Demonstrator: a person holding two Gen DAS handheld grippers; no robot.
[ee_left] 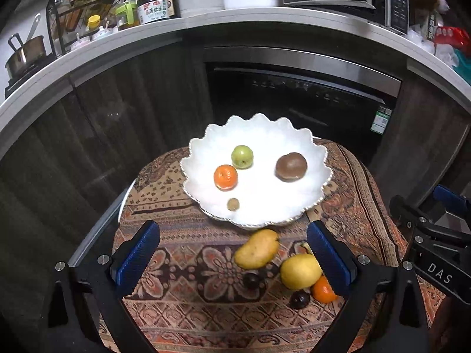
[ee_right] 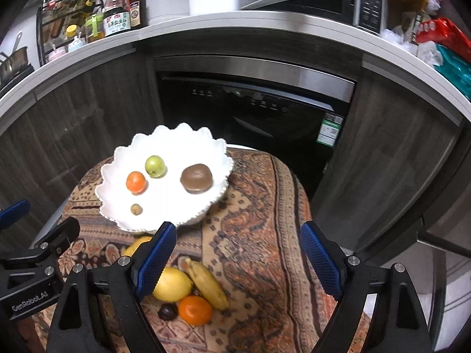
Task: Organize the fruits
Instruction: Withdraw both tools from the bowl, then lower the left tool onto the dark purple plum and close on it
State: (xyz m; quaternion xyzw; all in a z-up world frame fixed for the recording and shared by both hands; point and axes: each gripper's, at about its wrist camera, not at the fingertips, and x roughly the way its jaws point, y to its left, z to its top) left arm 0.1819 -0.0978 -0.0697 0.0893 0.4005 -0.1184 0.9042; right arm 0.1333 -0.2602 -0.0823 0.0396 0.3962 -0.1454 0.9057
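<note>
A white scalloped plate (ee_left: pixel 309 200) (ee_right: pixel 182 141) on the patterned cloth holds a green apple (ee_left: pixel 242 156) (ee_right: pixel 154 166), an orange (ee_left: pixel 225 177) (ee_right: pixel 136 182), a brown round fruit (ee_left: pixel 291 166) (ee_right: pixel 196 177) and a small brown fruit (ee_left: pixel 233 204) (ee_right: pixel 136 209). In front of the plate lie a mango (ee_left: pixel 256 249) (ee_right: pixel 135 245), a lemon (ee_left: pixel 298 270) (ee_right: pixel 172 284), a banana (ee_right: pixel 207 284), a second orange (ee_left: pixel 322 289) (ee_right: pixel 195 309) and two dark plums (ee_left: pixel 251 280) (ee_left: pixel 299 299) (ee_right: pixel 168 311). My left gripper (ee_left: pixel 234 260) is open above the mango. My right gripper (ee_right: pixel 238 263) is open and empty over the cloth.
The small table (ee_right: pixel 265 220) stands before a dark oven (ee_left: pixel 294 100). Behind is a counter (ee_left: pixel 206 20) with bottles, a pan, a white appliance and a microwave. The table's left edge (ee_left: pixel 97 229) and right edge drop off.
</note>
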